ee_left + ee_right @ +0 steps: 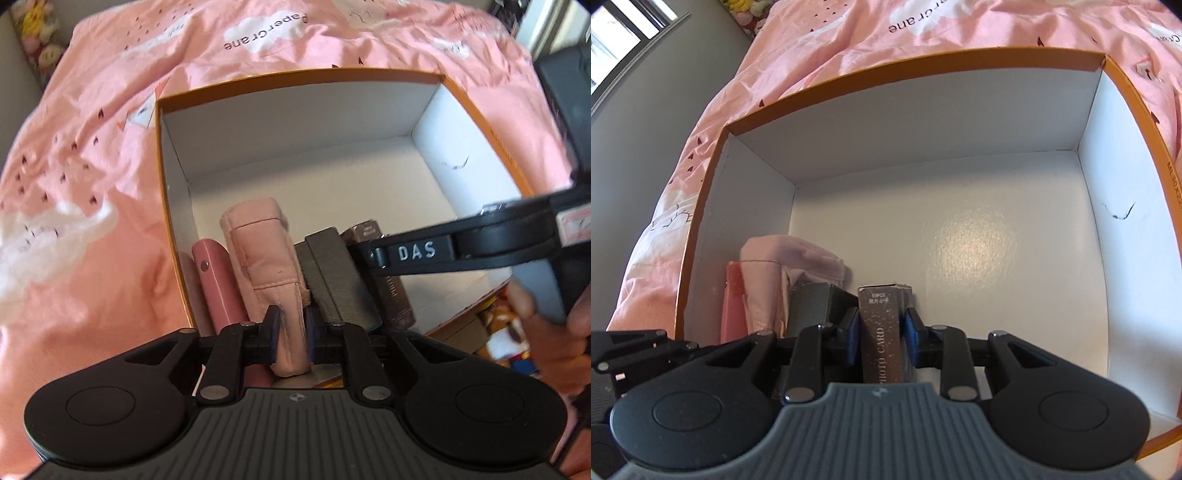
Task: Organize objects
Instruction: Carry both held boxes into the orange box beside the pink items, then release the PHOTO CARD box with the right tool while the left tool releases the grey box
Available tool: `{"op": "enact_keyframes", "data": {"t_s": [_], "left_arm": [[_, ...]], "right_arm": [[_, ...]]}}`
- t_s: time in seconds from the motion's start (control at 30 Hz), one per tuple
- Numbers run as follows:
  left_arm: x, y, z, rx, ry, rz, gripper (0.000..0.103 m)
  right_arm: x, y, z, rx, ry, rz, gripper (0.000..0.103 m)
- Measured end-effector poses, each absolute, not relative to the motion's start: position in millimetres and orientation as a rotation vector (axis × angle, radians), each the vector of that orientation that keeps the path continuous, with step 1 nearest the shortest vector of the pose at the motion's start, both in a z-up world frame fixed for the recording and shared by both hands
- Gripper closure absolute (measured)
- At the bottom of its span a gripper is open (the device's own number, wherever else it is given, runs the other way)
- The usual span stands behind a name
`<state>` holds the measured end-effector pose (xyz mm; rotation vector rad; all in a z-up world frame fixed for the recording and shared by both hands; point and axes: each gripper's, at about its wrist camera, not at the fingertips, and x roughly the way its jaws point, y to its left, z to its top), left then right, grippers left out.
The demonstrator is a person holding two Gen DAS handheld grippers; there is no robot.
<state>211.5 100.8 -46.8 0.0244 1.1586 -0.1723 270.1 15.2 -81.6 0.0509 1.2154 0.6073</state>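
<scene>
An orange box with white inside [303,110] [923,122] sits on a pink bed. Several items stand in a row at its near left: a pink case [214,284] [733,306], a pale pink fabric pouch [266,266] [775,273], a dark grey box [332,273] [812,306] and a brown "PHOTO CARD" box [388,288] [882,332]. My left gripper [290,332] is shut on the pink pouch. My right gripper [881,336] is shut on the brown box; its finger [424,253] reaches in from the right in the left wrist view.
The pink "PaperCrane" bedsheet [92,166] [849,33] surrounds the box. Most of the box floor [997,240] to the right is bare. Plush toys [40,40] lie at the far left corner. A grey wall and window [628,44] stand to the left.
</scene>
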Motion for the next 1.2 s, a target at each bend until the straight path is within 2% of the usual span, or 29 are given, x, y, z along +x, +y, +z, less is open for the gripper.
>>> {"op": "enact_keyframes", "data": {"t_s": [0.17,0.4,0.47,0.5,0.8,0.87,0.93,1.0,1.13,1.2], "left_arm": [[205,115,-39,-0.064,1.120,-0.176,0.082],[198,119,-33,-0.134,1.046,-0.201,0.082],[197,119,-33,-0.147,1.032,-0.206,0.081],[197,118,-33,-0.150,1.022,-0.208,0.079],[195,118,-29,-0.153,0.997,-0.202,0.078],[196,119,-28,-0.130,1.001,-0.203,0.078],[198,120,-28,-0.094,1.012,-0.202,0.078],[202,120,-29,-0.062,1.036,-0.215,0.078],[205,117,-31,0.040,1.065,-0.261,0.078],[204,114,-32,0.101,1.070,-0.296,0.072]], "right_arm": [[272,13,-83,0.094,1.228,0.612,0.073],[275,-6,-76,0.190,1.232,0.628,0.070],[275,-11,-77,0.208,1.237,0.631,0.073],[274,-13,-78,0.217,1.240,0.632,0.078],[263,-26,-74,0.247,1.213,0.653,0.077],[260,-25,-64,0.246,1.191,0.685,0.074],[258,-20,-55,0.238,1.174,0.718,0.064],[255,-11,-48,0.198,1.158,0.749,0.059],[250,12,-52,0.093,1.175,0.780,0.058],[249,19,-56,0.061,1.193,0.796,0.057]]}}
